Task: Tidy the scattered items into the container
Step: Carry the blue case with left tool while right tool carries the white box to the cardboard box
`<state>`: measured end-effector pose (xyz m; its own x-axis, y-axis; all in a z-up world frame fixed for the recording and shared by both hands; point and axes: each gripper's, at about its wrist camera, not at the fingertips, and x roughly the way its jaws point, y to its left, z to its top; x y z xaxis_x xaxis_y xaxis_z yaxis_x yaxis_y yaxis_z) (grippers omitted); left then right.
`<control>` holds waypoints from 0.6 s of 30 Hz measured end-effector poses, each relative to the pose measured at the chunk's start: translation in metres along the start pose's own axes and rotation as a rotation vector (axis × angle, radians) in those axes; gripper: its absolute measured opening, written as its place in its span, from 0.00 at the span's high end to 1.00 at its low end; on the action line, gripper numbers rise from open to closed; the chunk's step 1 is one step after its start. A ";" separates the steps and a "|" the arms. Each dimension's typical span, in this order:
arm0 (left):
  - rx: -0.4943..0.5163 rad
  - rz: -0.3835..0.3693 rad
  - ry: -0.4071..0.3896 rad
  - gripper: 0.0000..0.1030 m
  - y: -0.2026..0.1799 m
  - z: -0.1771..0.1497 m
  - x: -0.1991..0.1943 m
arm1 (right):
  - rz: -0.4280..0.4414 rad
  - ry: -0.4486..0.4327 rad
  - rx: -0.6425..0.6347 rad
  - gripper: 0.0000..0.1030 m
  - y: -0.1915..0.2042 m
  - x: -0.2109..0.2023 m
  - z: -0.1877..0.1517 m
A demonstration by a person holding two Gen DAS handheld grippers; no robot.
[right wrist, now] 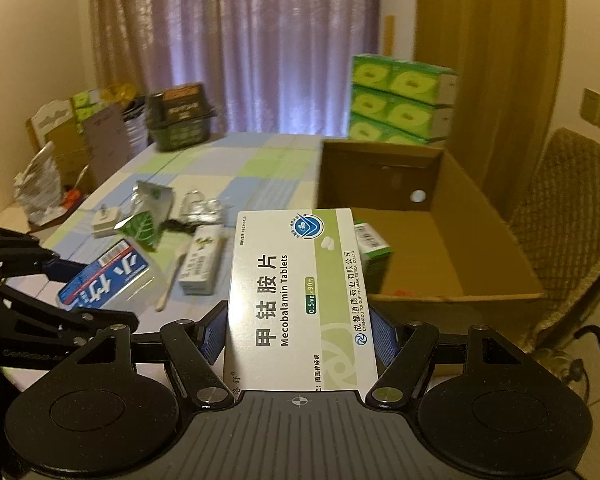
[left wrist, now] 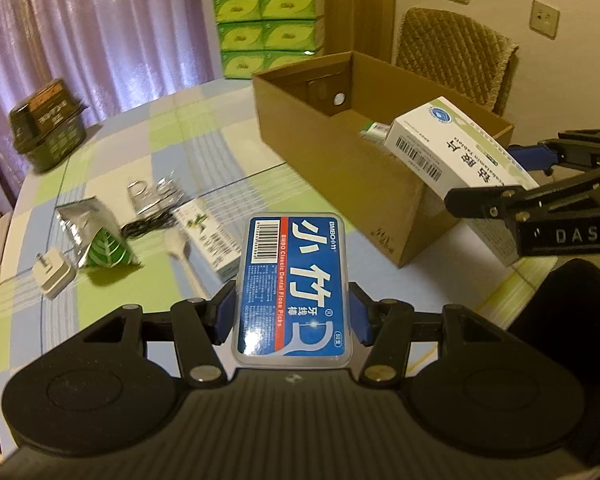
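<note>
Left gripper (left wrist: 292, 316) jaws clamp floss box (left wrist: 294, 286) over surface. Right gripper (right wrist: 298, 334) jaws clamp tablet carton (right wrist: 300, 300) near cardboard box (right wrist: 480, 240) front rim. Clear rim, then release low inside.

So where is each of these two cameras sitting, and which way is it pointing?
Left wrist: rides on the left gripper, looking forward along its fingers at the dental floss case it clamps; the cardboard box lies beyond, and the right gripper shows at right.
Right wrist: rides on the right gripper, looking over the tablet box it clamps; the left gripper shows at left.
Shared: both see the cardboard box, the checked tablecloth, the scattered items and both held things.
</note>
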<state>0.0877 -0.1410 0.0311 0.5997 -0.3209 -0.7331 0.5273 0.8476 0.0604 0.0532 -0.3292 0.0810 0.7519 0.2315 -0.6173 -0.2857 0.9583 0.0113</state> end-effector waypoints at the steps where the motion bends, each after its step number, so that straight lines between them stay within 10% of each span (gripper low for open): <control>1: 0.005 -0.007 -0.003 0.50 -0.003 0.004 0.001 | -0.009 -0.005 0.004 0.29 -0.005 -0.001 0.002; 18: 0.076 -0.148 -0.043 0.50 -0.052 0.090 0.050 | -0.108 -0.040 0.020 0.29 -0.083 0.025 0.040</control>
<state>0.1442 -0.2388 0.0525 0.5367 -0.4587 -0.7083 0.6544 0.7561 0.0062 0.1193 -0.3966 0.0963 0.8010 0.1324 -0.5838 -0.1897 0.9811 -0.0378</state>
